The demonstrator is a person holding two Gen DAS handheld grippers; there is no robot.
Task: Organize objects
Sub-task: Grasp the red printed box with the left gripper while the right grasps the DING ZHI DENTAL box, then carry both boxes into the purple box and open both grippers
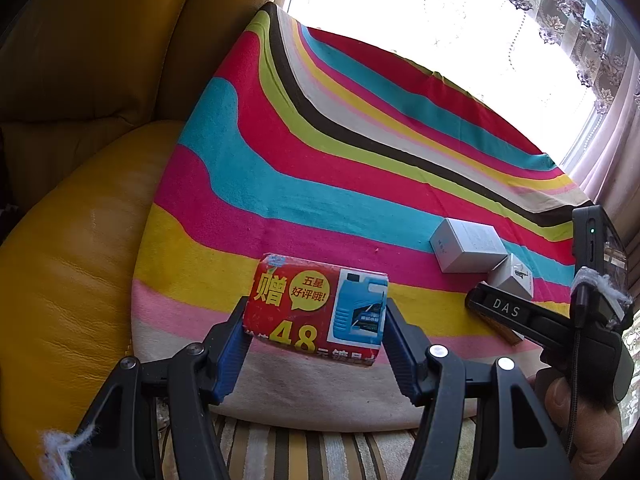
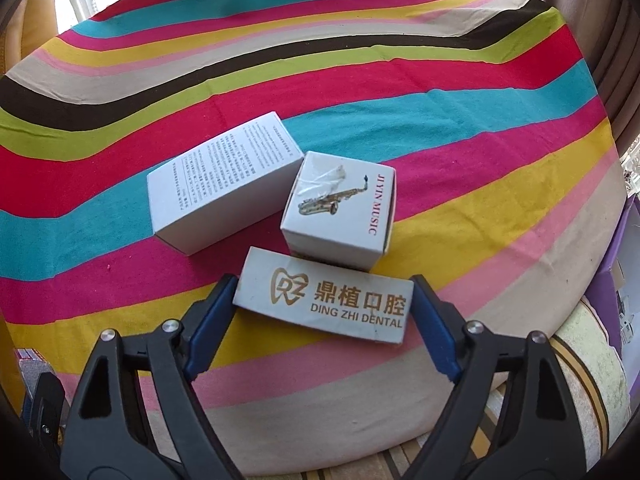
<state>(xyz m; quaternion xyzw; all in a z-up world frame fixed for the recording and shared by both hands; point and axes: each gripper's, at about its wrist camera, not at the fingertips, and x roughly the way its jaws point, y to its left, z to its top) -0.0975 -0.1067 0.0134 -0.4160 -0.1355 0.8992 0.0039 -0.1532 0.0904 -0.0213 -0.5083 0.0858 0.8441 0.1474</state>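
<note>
Red packet (image 1: 316,312) sits clamped between the left gripper's (image 1: 316,334) fingers, above the striped cloth (image 1: 320,184). Dental box (image 2: 324,304) lies gripped between the right gripper's (image 2: 322,328) fingers, touching the saxophone box (image 2: 340,210).

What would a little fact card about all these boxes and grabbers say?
Surface: striped cloth
Left gripper: shut on red box
Right gripper: fingers either side of dental box, contact unclear
Music box: behind dental box
White text box: left of music box, touching it
</note>
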